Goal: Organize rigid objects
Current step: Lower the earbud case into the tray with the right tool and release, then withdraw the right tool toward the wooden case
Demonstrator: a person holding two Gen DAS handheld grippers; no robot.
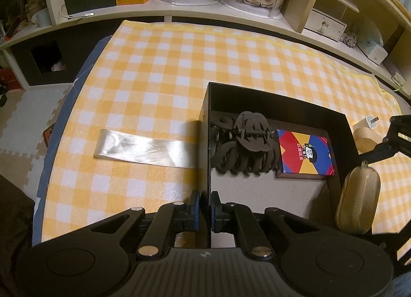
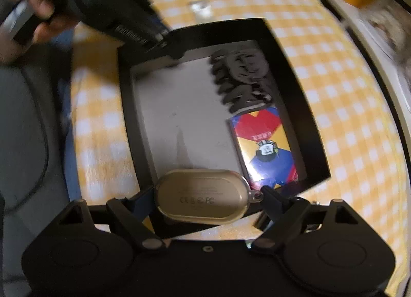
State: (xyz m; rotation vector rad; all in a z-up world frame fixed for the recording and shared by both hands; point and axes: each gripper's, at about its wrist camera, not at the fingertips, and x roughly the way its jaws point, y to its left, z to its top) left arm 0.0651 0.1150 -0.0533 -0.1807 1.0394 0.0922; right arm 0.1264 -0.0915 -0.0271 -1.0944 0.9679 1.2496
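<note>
Holding a gold oval case (image 2: 203, 195) lengthwise between its wide-spread fingers, the right gripper (image 2: 205, 194) hangs over the lower rim of the black box (image 2: 303, 106). The left gripper (image 1: 204, 205) is clenched on the box's wall at lower centre. Inside lie a hair claw (image 1: 241, 142) and card deck (image 1: 305, 154); a white charger (image 1: 366, 122) and tape roll (image 1: 366, 140) wait outside, far right.

black box (image 1: 282, 102), yellow-white checked cloth (image 1: 154, 65), gold case (image 2: 203, 195)
</note>
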